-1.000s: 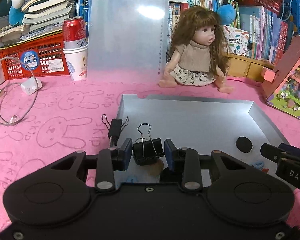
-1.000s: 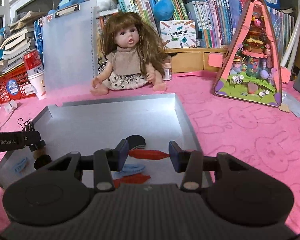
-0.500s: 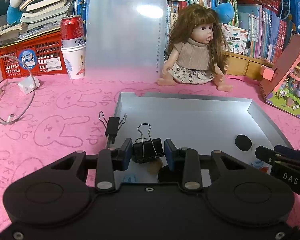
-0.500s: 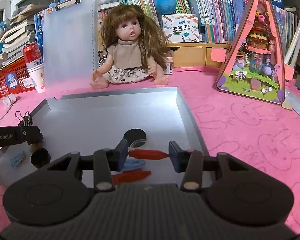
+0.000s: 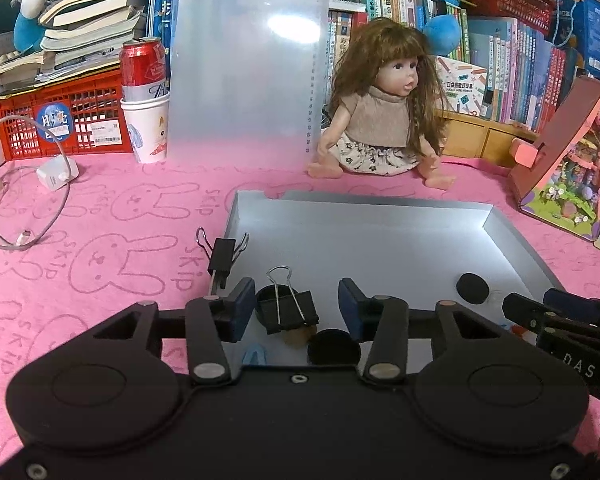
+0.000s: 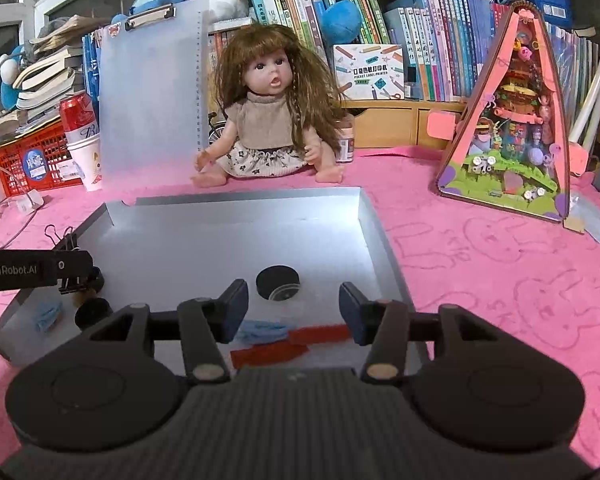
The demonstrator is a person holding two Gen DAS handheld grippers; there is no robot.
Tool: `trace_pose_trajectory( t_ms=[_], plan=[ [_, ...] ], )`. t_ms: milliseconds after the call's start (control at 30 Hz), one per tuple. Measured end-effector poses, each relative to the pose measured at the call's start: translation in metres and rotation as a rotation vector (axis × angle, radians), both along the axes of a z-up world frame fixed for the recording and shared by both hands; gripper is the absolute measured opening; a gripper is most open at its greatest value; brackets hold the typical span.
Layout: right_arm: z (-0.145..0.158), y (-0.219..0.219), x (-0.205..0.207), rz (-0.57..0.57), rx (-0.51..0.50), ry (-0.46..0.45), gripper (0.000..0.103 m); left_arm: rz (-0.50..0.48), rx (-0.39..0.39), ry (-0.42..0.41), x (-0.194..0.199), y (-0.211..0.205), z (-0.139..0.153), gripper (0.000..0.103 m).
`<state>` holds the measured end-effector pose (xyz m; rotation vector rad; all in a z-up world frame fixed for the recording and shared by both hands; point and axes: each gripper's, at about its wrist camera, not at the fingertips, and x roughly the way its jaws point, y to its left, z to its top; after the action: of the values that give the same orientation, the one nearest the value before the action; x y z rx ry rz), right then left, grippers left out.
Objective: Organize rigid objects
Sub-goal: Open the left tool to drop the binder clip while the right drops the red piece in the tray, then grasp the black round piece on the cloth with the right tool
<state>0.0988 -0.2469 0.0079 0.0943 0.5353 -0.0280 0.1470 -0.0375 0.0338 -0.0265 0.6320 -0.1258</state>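
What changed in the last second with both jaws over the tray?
Both opened. The left gripper let go of the binder clip, now loose in the tray. The right gripper released the red piece, which dropped onto the tray floor. Second clip and black disc unchanged.

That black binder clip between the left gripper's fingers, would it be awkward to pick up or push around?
The binder clip looks small and rigid, so probably light and firm to pinch. Its wire handles stand up loosely and might flip or swing when nudged. On the smooth metal tray it would likely slide rather than roll, since its body is wedge-shaped.
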Motion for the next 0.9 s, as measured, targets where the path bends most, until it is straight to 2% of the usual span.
trace_pose_trajectory(
  t_ms=[400, 900],
  plan=[
    [0.018, 0.005, -0.03, 0.058, -0.034, -0.052, 0.073, -0.041, -0.014, -0.022, -0.027, -0.002, 0.016, 0.048],
    [0.021, 0.003, -0.059, 0.087, -0.038, -0.054, 0.078, -0.083, -0.014, -0.027, -0.057, -0.003, 0.024, 0.05]
  ],
)
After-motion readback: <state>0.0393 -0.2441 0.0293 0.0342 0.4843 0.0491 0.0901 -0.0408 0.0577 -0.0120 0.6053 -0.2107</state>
